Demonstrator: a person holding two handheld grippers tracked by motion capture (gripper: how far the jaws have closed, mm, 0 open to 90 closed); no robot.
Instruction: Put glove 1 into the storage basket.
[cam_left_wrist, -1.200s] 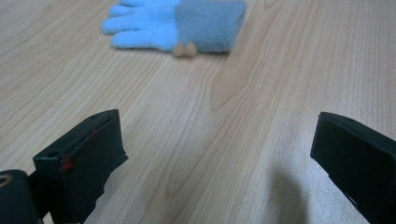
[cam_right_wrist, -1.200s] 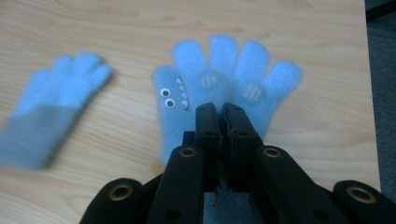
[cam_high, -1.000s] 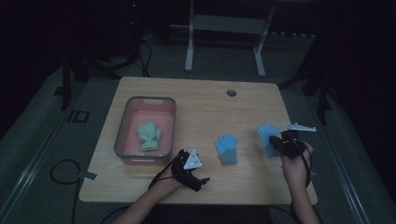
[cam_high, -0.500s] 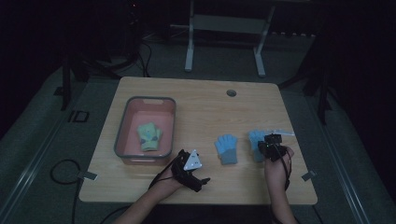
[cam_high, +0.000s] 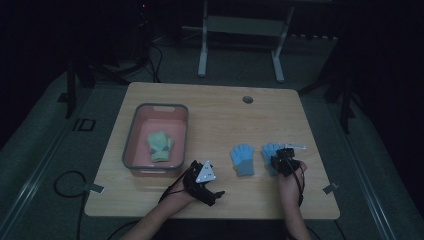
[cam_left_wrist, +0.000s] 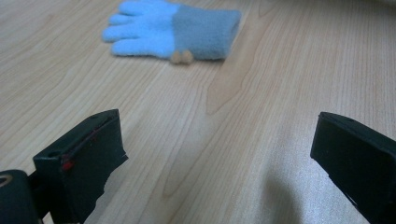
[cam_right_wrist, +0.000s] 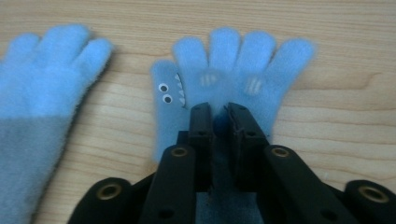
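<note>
Two light blue gloves lie side by side on the wooden table (cam_high: 210, 115). One blue glove (cam_high: 242, 160) (cam_left_wrist: 173, 30) (cam_right_wrist: 42, 84) has a grey cuff. The second, a blue glove (cam_high: 269, 149) (cam_right_wrist: 238, 70) with a shark face, lies flat just right of it, fingers pointing away. My right gripper (cam_high: 279, 157) (cam_right_wrist: 219, 112) pinches that glove's palm; its jaws have just been opening slightly, with a fold of fabric still filling the narrow gap. My left gripper (cam_high: 212, 186) (cam_left_wrist: 215, 130) rests open near the front edge, nothing between its jaws, facing the grey-cuffed glove.
A pink bin (cam_high: 155, 106) with a grey rim stands at the table's left and holds a green glove (cam_high: 160, 146). A round cable hole (cam_high: 247, 99) sits near the far edge. A metal stand (cam_high: 240, 30) is on the floor behind the table.
My right gripper has moved left and down with the shark-face glove, from near the table's right edge onto the table beside the other blue glove. The left gripper has stayed put.
</note>
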